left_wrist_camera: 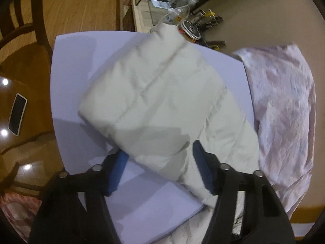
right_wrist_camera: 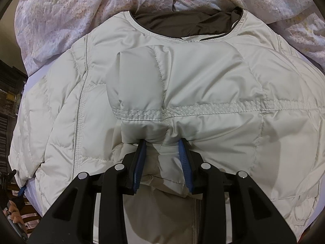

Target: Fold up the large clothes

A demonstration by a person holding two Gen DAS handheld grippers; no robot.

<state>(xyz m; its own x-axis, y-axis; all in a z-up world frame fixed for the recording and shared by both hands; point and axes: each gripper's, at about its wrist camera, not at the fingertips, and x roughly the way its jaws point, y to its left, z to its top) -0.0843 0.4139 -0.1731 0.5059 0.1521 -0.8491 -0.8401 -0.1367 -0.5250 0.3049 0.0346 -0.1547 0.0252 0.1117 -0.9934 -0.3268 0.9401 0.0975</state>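
Note:
A cream quilted puffer jacket lies on a pale lavender board. In the left wrist view my left gripper is open, its blue pads either side of the jacket's near folded edge, holding nothing. In the right wrist view the jacket fills the frame, with its dark-lined collar at the top. A sleeve cuff is folded across the chest. My right gripper is shut on a bunch of the sleeve fabric just below the stitched cuff band.
A crumpled pink-white floral sheet lies to the right of the board and behind the collar. A phone lies on the brown wooden table. A chair and cluttered cables and tools stand beyond the board.

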